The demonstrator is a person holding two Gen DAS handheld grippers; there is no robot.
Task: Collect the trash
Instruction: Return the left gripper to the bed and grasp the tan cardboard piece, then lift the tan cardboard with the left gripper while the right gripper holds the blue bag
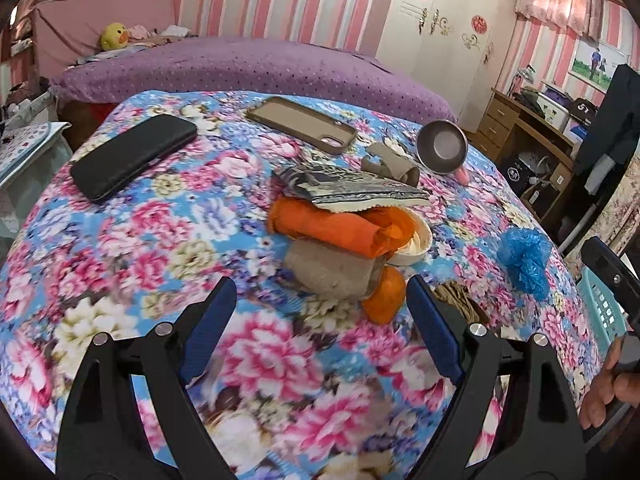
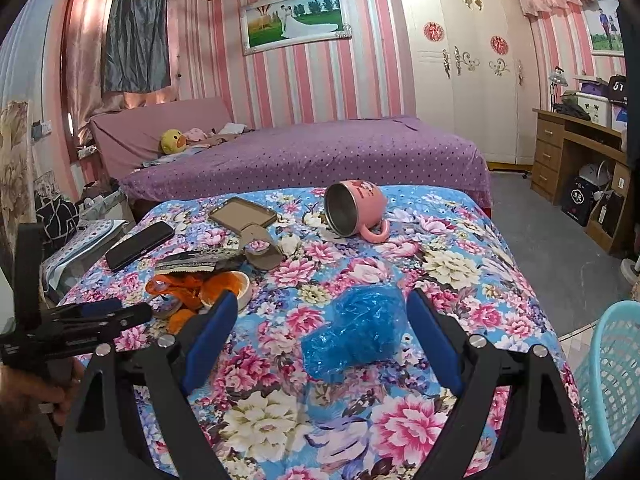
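Trash lay in a heap on the flowered worktop (image 1: pixel 120 240): an orange bag (image 1: pixel 320 228) draped over a small white bowl (image 1: pixel 416 246), a cardboard tube (image 1: pixel 332 272) below it, and a torn printed wrapper (image 1: pixel 352 190) on top. An orange lump (image 1: pixel 384 296) sat at the tube's near end, half hidden by it; it was possibly fruit or peel. The left claw (image 1: pixel 322 300) hung released just short of this heap, jaws wide, nothing between them. Brownish crumpled stuff (image 1: pixel 456 300) behind its right finger was mostly covered and hard to name.

A crumpled blue plastic bag (image 2: pixel 360 332) lay apart from the heap, in front of the right claw (image 2: pixel 322 316), whose jaws stood spread on either side of it without pressing it. A tipped pink mug (image 2: pixel 356 208), a black phone (image 2: pixel 138 244) and a phone case (image 2: pixel 244 214) lay farther back. A blue basket (image 2: pixel 612 380) was cut off at the right edge, beside the worktop.
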